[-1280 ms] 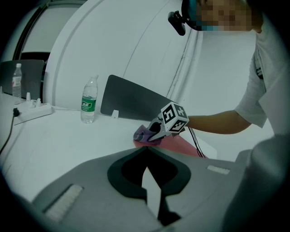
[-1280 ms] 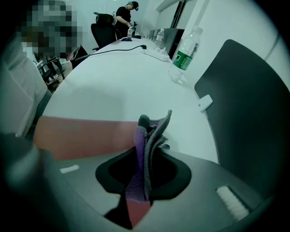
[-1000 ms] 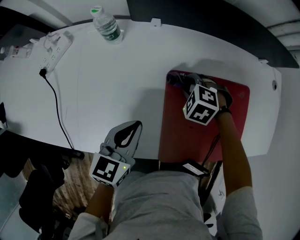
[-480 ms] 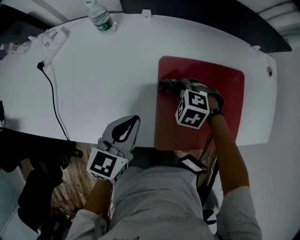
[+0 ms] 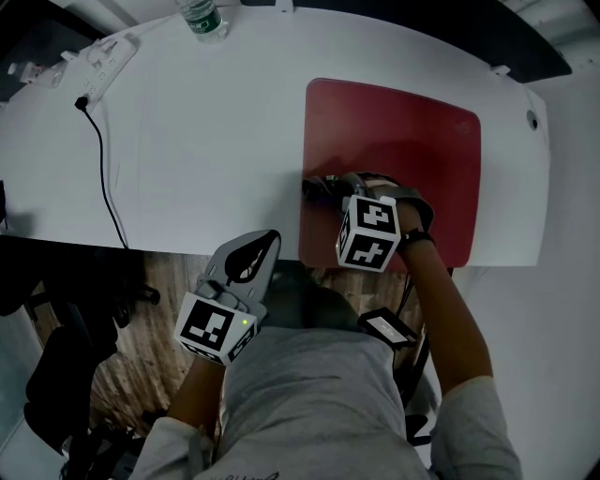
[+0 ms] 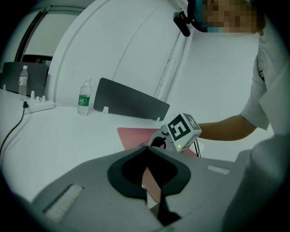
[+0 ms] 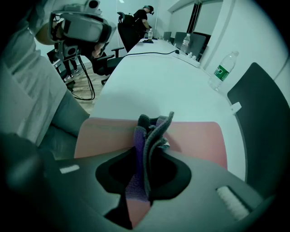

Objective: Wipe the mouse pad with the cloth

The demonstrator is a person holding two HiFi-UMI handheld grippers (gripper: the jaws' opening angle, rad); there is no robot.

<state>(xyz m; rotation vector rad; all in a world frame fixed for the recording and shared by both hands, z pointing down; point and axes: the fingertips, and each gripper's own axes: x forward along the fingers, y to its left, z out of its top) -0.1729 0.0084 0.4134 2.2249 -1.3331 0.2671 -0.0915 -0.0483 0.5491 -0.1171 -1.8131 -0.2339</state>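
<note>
The red mouse pad (image 5: 403, 141) lies on the white table (image 5: 206, 141), its near edge close to the table's front. My right gripper (image 5: 317, 187) is shut on a bunched grey and purple cloth (image 5: 326, 185) and presses it on the pad's near left part. In the right gripper view the cloth (image 7: 152, 131) sticks up between the jaws (image 7: 146, 156) over the pad (image 7: 195, 136). My left gripper (image 5: 272, 238) is shut with nothing in it, hanging off the table's front edge left of the pad. The left gripper view shows its jaws (image 6: 146, 147) and the pad (image 6: 133, 135).
A water bottle (image 5: 202, 19) and a white power strip (image 5: 98, 61) with a black cable (image 5: 108, 187) sit at the table's far left. Dark chair backs (image 6: 129, 104) stand beyond the table. My lap and a wooden floor (image 5: 131, 375) are below the front edge.
My right gripper has dragged the cloth from the pad's far left corner down its left side toward the near edge. The left gripper has stayed by the table's front edge.
</note>
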